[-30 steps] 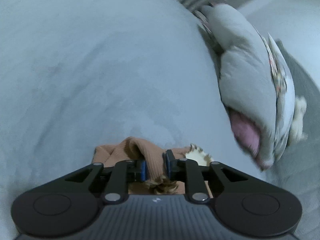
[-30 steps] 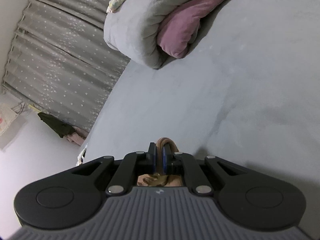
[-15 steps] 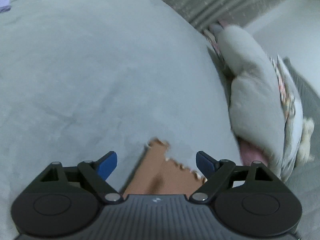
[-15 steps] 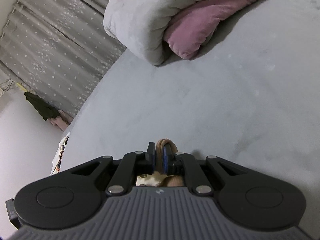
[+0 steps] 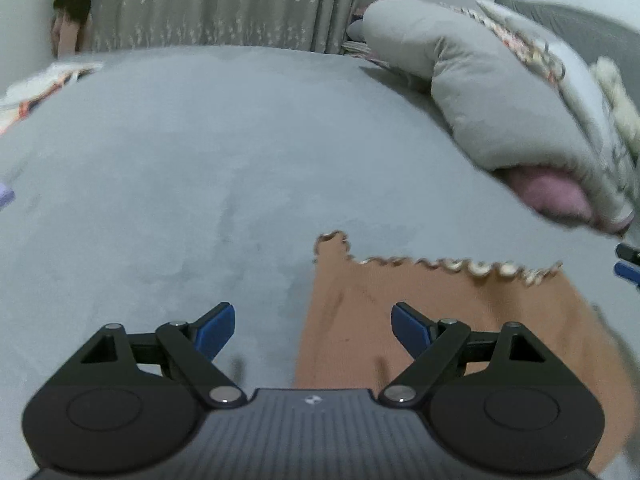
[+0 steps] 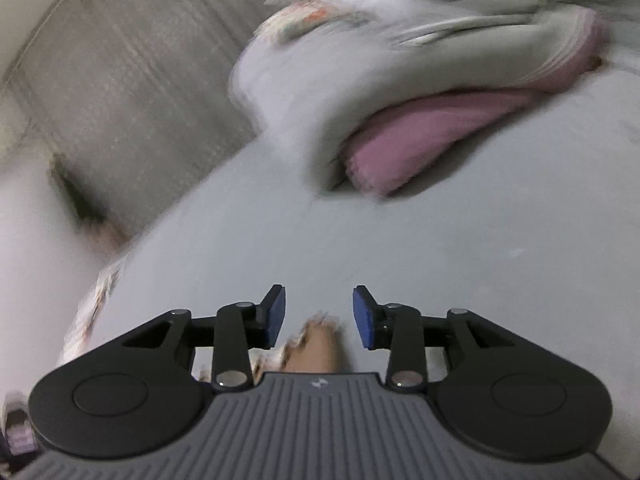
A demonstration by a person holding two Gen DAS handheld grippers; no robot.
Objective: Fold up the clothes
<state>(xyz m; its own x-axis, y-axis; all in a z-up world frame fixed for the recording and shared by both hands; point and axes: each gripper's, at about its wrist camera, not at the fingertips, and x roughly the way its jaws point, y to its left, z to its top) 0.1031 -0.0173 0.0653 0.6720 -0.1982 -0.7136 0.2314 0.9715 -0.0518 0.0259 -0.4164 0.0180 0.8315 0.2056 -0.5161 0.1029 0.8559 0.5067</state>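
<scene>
An orange-brown garment [image 5: 400,308] with a cream scalloped trim lies flat on the grey bed [image 5: 180,168]. My left gripper [image 5: 312,326] hovers over its left edge, jaws wide open, nothing between the blue pads. In the right wrist view, a corner of the same garment [image 6: 316,344] shows below my right gripper [image 6: 319,316], whose jaws are opening; the pads stand apart from the cloth. The tips of the right gripper [image 5: 628,262] peek in at the right edge of the left wrist view.
A rolled grey duvet with a pink blanket inside [image 5: 512,120] lies at the bed's right side, also big in the right wrist view [image 6: 420,132]. Grey starred curtains [image 5: 224,4] hang behind. Patterned cloth [image 5: 36,88] lies past the bed's far left edge.
Both grippers let go of the garment, the left first, then the right. The cloth now lies spread flat. Both hands lifted and rolled, so the views swung level.
</scene>
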